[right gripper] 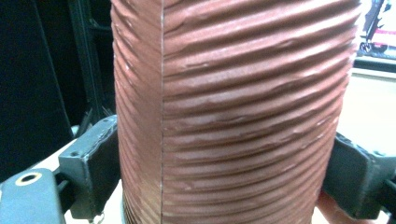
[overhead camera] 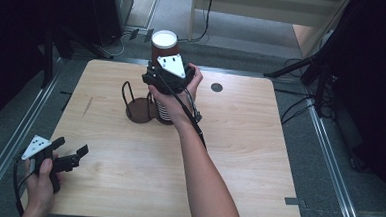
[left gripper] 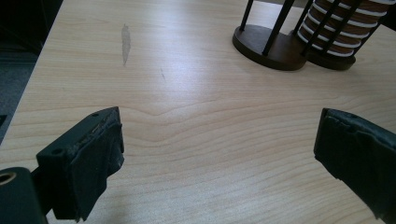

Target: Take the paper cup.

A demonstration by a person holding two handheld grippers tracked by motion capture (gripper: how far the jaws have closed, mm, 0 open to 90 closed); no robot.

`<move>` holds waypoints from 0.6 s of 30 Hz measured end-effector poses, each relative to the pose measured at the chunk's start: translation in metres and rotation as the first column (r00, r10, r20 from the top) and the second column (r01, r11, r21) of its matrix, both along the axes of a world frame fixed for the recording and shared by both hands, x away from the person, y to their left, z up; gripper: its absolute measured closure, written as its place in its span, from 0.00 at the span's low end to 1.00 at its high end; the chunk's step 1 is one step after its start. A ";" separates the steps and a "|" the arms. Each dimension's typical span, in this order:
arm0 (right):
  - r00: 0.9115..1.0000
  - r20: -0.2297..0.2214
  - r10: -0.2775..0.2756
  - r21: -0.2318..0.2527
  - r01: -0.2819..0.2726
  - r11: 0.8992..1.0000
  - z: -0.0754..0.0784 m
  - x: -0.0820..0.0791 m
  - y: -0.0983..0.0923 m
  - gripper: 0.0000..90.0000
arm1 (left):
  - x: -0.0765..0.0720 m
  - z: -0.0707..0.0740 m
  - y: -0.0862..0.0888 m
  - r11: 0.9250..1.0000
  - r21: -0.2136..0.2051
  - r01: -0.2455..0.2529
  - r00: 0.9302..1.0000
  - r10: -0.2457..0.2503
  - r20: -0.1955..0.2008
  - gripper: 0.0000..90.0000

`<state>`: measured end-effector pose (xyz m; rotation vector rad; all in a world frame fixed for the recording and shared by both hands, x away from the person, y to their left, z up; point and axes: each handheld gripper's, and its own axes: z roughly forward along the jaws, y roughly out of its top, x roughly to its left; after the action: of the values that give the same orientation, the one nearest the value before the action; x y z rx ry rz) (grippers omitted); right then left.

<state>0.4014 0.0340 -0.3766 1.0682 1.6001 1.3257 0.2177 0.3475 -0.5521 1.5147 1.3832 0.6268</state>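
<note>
A brown ribbed paper cup [overhead camera: 164,43] with a white inside is held upright above the table's far middle. My right gripper [overhead camera: 162,67] is shut on it. In the right gripper view the cup's wall [right gripper: 229,107] sits between both jaws, touching each pad. Below it, a stack of brown-and-white cups [overhead camera: 164,111] stands in a dark holder [overhead camera: 137,108] with black wire posts. My left gripper [overhead camera: 72,147] is open near the table's front left corner, with nothing in it. In the left gripper view its jaws [left gripper: 219,154] stand wide over bare wood, and the holder base [left gripper: 271,44] and cup stack [left gripper: 345,28] lie ahead.
The wooden table [overhead camera: 238,156] has a round dark hole [overhead camera: 216,87] at the back right. Black stands and cables [overhead camera: 303,69] ring the table on the floor. A metal rail [overhead camera: 328,160] runs along the right side.
</note>
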 end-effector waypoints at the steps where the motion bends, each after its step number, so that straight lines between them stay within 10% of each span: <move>1: 1.000 0.008 0.004 0.004 -0.004 1.000 0.002 0.000 -0.001 0.13 | 0.000 0.000 0.000 1.000 0.001 0.000 1.000 0.000 -0.001 0.02; 18: 0.997 0.082 0.008 0.063 -0.013 0.998 0.056 -0.008 -0.003 0.14 | -0.001 0.000 -0.001 1.000 0.009 -0.019 1.000 0.018 0.013 0.12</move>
<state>0.3934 0.0312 -0.3209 1.0313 1.5145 1.4173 0.2172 0.3461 -0.5519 1.5045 1.3879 0.6541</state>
